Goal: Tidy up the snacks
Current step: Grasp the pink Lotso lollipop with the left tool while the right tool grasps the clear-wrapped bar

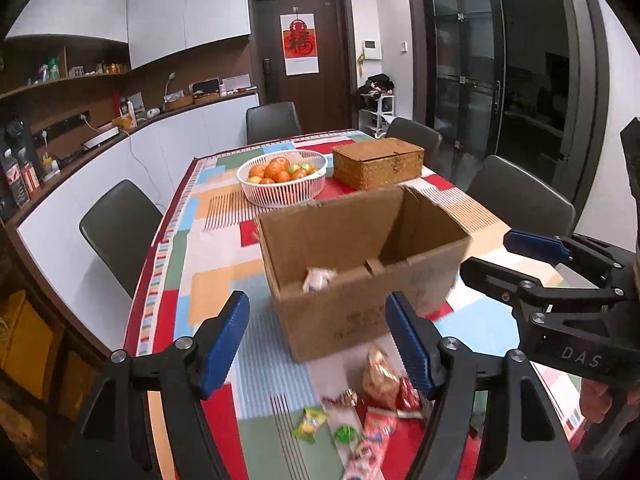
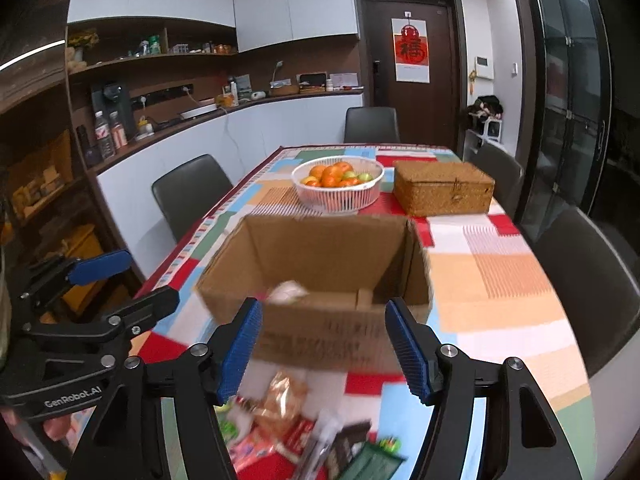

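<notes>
Both the left gripper [image 1: 316, 344] and right gripper [image 2: 324, 350] were spread empty; the crowded snacks [image 1: 372, 408] at lower frame could be mis-grabbed.

Snack packets [image 1: 376, 404] lie before the cardboard box [image 1: 360, 264]; fruit basket [image 1: 282, 178] behind.

Snack packets [image 2: 288, 420] blur into smears – the white item [image 1: 318, 279] inside the cardboard box [image 1: 360, 264] stays unidentifiable.

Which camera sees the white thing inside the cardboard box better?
The left wrist view: the white packet shows fully behind the cardboard box's front wall. In the right wrist view it is blurrier and partly cut off by that wall.
</notes>
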`<move>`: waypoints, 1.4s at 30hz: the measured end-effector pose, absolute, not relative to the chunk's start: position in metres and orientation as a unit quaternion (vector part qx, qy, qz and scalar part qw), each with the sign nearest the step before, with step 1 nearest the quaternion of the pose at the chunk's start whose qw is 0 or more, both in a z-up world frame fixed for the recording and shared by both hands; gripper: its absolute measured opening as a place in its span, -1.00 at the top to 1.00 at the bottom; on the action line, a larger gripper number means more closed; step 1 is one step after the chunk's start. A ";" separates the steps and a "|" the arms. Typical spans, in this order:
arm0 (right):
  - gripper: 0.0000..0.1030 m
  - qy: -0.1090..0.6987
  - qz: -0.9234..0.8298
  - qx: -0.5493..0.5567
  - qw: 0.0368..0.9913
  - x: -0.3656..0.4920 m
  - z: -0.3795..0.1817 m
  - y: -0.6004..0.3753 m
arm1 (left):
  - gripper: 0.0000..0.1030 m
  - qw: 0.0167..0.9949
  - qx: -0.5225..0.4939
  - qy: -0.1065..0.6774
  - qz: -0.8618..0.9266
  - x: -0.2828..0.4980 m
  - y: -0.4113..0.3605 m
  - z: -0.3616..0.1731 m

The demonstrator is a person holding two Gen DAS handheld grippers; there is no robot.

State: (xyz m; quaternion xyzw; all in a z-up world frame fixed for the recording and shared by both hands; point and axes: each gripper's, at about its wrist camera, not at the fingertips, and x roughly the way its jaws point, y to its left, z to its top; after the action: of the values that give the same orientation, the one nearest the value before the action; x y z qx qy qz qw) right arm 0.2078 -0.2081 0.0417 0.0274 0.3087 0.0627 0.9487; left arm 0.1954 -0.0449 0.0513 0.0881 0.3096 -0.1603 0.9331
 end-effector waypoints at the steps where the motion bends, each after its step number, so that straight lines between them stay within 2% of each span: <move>1: -0.26 0.309 0.066 0.029 0.948 0.201 0.040 -0.207 | -0.36 0.933 0.087 0.310 -0.161 0.189 -0.043 0.050; 8: -0.26 0.309 0.054 0.012 0.950 0.157 0.022 -0.197 | -0.36 0.931 0.079 0.322 -0.155 0.145 -0.029 0.025; 19: -0.26 0.378 0.045 -0.020 0.925 0.114 -0.038 -0.186 | -0.36 0.908 0.100 0.378 -0.152 0.106 -0.023 -0.040; 30: -0.26 0.419 0.072 0.026 0.905 0.109 -0.091 -0.188 | -0.35 0.896 0.118 0.380 -0.194 0.097 -0.029 -0.088; 32: -0.25 0.425 0.079 0.030 0.901 0.115 -0.098 -0.187 | -0.30 0.889 0.109 0.394 -0.206 0.106 -0.031 -0.098; 34: -0.25 0.431 0.083 0.035 0.898 0.122 -0.104 -0.185 | -0.14 0.882 0.099 0.409 -0.213 0.117 -0.032 -0.107; 36: -0.15 0.437 0.090 0.041 0.894 0.131 -0.109 -0.183 | -0.12 0.876 0.091 0.418 -0.222 0.124 -0.034 -0.112; 42: -0.02 0.451 0.089 0.057 0.886 0.151 -0.120 -0.186 | -0.08 0.869 0.105 0.423 -0.233 0.140 -0.045 -0.121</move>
State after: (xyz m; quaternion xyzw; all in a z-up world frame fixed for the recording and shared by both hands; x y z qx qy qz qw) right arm 0.1511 -0.1858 -0.1203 0.0572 0.4506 0.0887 0.8865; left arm 0.1401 -0.0446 -0.1211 0.1048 0.4232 -0.2334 0.8692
